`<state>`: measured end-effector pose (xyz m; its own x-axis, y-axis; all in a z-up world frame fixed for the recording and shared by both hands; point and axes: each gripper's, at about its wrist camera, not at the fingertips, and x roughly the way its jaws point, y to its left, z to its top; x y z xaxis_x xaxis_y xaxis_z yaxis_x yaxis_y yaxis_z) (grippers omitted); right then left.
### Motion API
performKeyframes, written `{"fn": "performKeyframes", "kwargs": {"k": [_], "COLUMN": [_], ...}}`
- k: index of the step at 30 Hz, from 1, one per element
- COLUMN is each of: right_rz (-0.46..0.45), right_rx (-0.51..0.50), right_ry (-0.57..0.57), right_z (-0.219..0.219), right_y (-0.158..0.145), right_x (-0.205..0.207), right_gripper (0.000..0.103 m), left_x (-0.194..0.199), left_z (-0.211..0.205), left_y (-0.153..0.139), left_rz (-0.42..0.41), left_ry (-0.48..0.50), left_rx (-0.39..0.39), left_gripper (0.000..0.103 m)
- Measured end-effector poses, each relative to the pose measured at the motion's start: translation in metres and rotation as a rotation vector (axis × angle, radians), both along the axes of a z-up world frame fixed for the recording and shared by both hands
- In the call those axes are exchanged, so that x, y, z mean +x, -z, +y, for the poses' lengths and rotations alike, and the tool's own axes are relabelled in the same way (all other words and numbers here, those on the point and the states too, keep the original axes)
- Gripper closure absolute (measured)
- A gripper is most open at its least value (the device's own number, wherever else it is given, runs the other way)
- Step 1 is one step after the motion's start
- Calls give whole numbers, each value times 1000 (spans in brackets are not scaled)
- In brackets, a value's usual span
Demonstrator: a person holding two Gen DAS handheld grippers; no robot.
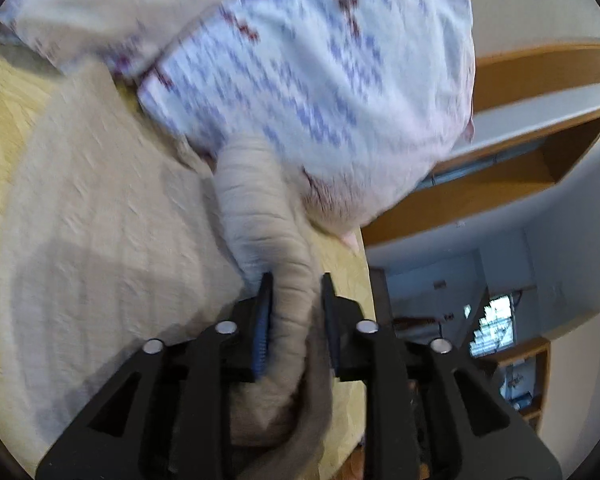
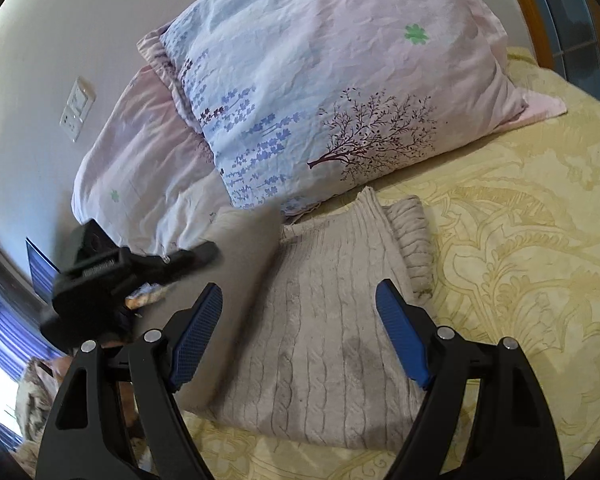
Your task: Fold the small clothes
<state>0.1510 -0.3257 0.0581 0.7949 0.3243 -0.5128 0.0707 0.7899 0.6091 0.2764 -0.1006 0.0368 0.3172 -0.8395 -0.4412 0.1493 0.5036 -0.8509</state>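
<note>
A beige cable-knit sweater (image 2: 324, 320) lies partly folded on the yellow bedspread (image 2: 520, 280), just in front of the pillows. My left gripper (image 1: 296, 304) is shut on the sweater's ribbed sleeve (image 1: 260, 208) and holds it lifted over the sweater body (image 1: 112, 208). In the right wrist view the left gripper (image 2: 196, 258) shows as a blurred black tool at the sweater's left side, with a raised flap of fabric (image 2: 252, 248) beside it. My right gripper (image 2: 300, 312) is open and empty, hovering over the sweater's near half.
Two floral pink-and-blue pillows (image 2: 320, 92) lean against the wall behind the sweater. A wooden bed frame (image 1: 540, 76) and a wooden shelf (image 1: 524, 380) show at right in the left wrist view. A wall socket (image 2: 76, 108) is at left.
</note>
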Motion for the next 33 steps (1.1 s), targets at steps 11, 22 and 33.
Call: {"fn": "performKeyframes", "kwargs": {"k": [11,22,33], "right_rz": [87,322,272], "right_rx": [207,367,276], "right_ry": [-123,-287,-141], "right_z": [-12,20,23], "right_y": [2,40,44], "right_x": [17,60,102], "right_gripper": [22,35,84], "left_x": [-34,-35,-40], "left_z": [50,78,74], "left_y": [-46,9,23], "left_rz": [-234,-127,-101], "left_ry": [6,-47,-10], "left_rx": [109,401,370], "left_gripper": [27,27,28]}}
